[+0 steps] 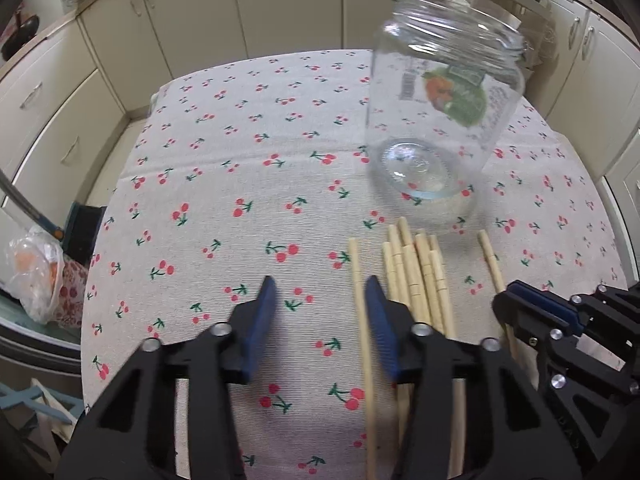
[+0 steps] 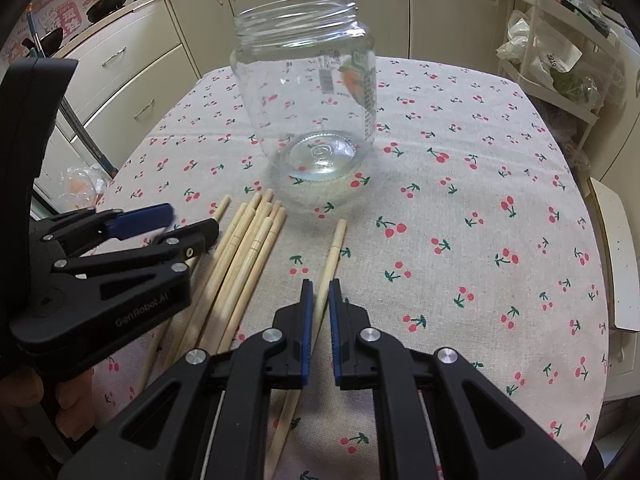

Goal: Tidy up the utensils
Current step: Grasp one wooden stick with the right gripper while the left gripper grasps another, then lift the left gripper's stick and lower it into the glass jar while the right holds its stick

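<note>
A clear glass jar [image 1: 440, 120] [image 2: 308, 100] stands upright and empty on the cherry-print tablecloth [image 1: 240, 140] [image 2: 480, 200]. In front of it lies a bundle of several wooden chopsticks [image 1: 416, 276] [image 2: 248, 248]. One chopstick [image 1: 362, 320] lies apart to the left, between the fingers of my left gripper [image 1: 320, 296] [image 2: 188, 220]; it runs beside the right pad and the left pad stands clear of it. My right gripper [image 2: 321, 300] [image 1: 520, 300] is shut on another single chopstick [image 2: 332, 252] [image 1: 490, 256], low over the cloth to the right of the bundle.
Cream cabinets [image 1: 100, 92] surround the table on the far side and left. A plastic bag [image 1: 36, 276] lies beyond the table's left edge. A white rack with bags [image 2: 552, 52] stands to the right. A hand [image 2: 24, 400] holds the left gripper.
</note>
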Motion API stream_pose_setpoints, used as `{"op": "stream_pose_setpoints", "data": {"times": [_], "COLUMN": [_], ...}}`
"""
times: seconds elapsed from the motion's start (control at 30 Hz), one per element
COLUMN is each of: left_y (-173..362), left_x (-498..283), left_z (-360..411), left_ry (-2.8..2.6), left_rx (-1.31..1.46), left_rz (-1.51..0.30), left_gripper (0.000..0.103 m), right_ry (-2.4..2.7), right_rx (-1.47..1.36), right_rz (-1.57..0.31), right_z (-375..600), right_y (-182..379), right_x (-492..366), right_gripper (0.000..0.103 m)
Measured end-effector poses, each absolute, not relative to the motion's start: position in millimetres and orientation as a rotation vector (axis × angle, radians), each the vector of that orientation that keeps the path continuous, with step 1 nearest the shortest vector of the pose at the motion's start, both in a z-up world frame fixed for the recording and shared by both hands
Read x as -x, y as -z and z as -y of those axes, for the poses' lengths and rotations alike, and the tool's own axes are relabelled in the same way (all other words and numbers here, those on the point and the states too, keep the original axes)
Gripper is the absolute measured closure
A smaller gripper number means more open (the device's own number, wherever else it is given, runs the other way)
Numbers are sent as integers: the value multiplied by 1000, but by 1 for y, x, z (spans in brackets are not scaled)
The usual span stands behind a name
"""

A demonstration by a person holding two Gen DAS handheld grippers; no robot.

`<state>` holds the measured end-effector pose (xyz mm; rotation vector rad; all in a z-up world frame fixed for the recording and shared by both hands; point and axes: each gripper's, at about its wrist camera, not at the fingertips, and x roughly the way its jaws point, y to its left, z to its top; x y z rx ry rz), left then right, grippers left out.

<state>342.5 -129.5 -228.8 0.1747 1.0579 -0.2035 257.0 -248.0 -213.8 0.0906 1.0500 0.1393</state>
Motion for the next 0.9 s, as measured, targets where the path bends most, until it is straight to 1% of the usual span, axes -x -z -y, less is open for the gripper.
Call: {"op": "stream_pose_setpoints", "data": {"times": [0.1, 0.17, 0.23, 0.27, 0.3, 0.43, 0.57, 0.67, 0.9], "left_y": [229, 228, 229, 228, 228, 223, 204, 183, 112], "left_x": [-345, -346, -345, -344, -345, -347, -341, -339, -347], "left_z": [132, 134, 137, 139, 140, 132, 119, 110, 106], "left_ry": [211, 228, 252, 272, 289, 334, 361, 380, 449], "left_rx": [-180, -168, -174, -170, -162, -86, -22, 30, 152], "left_rz": [-1060, -1061, -1053, -1055, -1066, -1104, -1067, -1009, -770], "left_gripper": [64, 71, 89, 95, 98, 99, 99, 99, 99], "right_ry": [-133, -128, -126, -126, -123, -132, -129, -128, -133], "right_rx": [-87, -79, -69, -74, -81, -171, -185, -186, -194], "right_rz": [-1056, -1049, -1032, -1028, -1026, -1037, -1034, -1034, -1027], "right_z": [247, 246, 244, 245, 246, 257, 259, 259, 260], "right_y": [214, 214, 215, 215, 216, 216, 216, 216, 217], "right_x": [-259, -259, -257, -256, -255, -256, -254, -253, -252], "right_gripper": [94, 94, 94, 95, 96, 97, 97, 97, 97]}}
